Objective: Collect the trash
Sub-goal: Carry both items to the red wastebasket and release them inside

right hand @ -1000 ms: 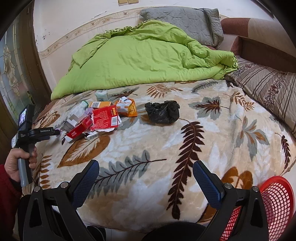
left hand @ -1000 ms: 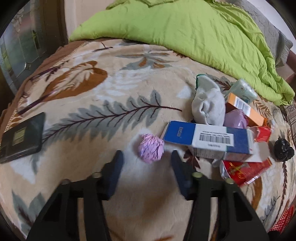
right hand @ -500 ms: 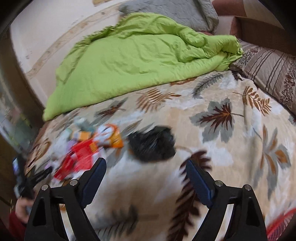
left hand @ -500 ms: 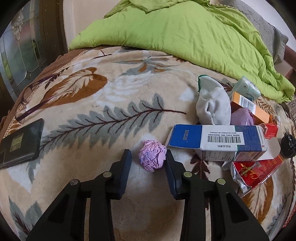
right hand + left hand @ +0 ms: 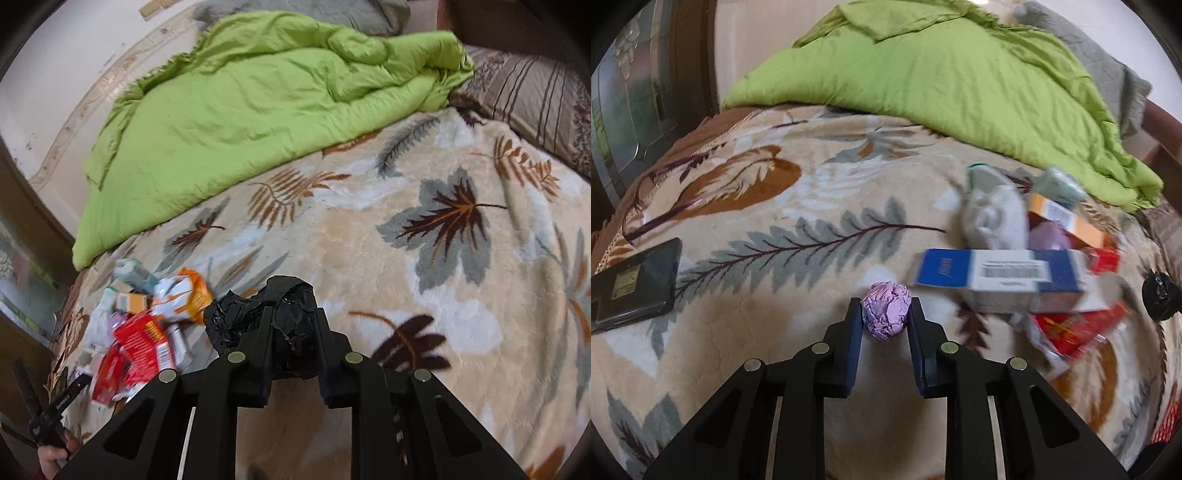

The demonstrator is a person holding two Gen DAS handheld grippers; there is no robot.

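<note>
My left gripper (image 5: 884,308) is shut on a crumpled purple paper ball (image 5: 886,314), both fingers pressing its sides on the leaf-patterned blanket. My right gripper (image 5: 293,314) is shut on a crumpled black plastic bag (image 5: 291,332), which bulges out to the left of the fingers. A pile of trash lies between them: a blue and white box (image 5: 997,273), a white sock (image 5: 993,218), an orange box (image 5: 1067,221) and red wrappers (image 5: 1078,325). The same pile shows in the right wrist view with the red wrappers (image 5: 140,343) and an orange packet (image 5: 192,291).
A green quilt (image 5: 942,74) covers the back of the bed. A black phone (image 5: 631,284) lies at the left edge of the blanket (image 5: 738,221). A striped pillow (image 5: 535,96) lies at the right. A red basket's rim (image 5: 1165,424) shows at the lower right.
My left gripper closed from open onto the purple paper ball. My right gripper moved forward over the bed to the black bag and closed on it.
</note>
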